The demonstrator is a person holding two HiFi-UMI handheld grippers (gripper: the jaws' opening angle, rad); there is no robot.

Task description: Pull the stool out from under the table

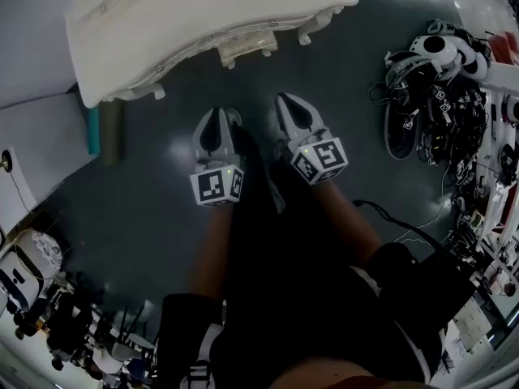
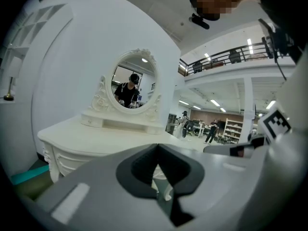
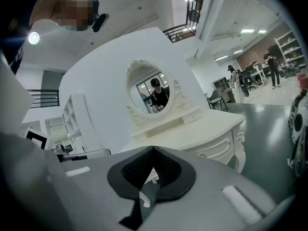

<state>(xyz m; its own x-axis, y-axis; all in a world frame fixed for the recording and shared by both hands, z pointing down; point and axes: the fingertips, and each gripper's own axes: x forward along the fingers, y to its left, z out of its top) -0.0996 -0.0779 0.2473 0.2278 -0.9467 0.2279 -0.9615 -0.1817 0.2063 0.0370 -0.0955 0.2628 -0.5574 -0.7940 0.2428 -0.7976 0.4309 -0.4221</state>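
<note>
The white dressing table stands at the top of the head view, and a cream stool is tucked under its front edge, mostly hidden. My left gripper and right gripper hover side by side over the dark floor, a short way in front of the stool and pointing at it. Both are shut with nothing between the jaws. In the left gripper view the jaw tips of the left gripper meet in front of the table. The right gripper looks the same before the table.
A heap of headsets and cables lies on the floor at the right. A teal and olive roll leans beside the table's left leg. More devices crowd the lower left. An oval mirror stands on the table.
</note>
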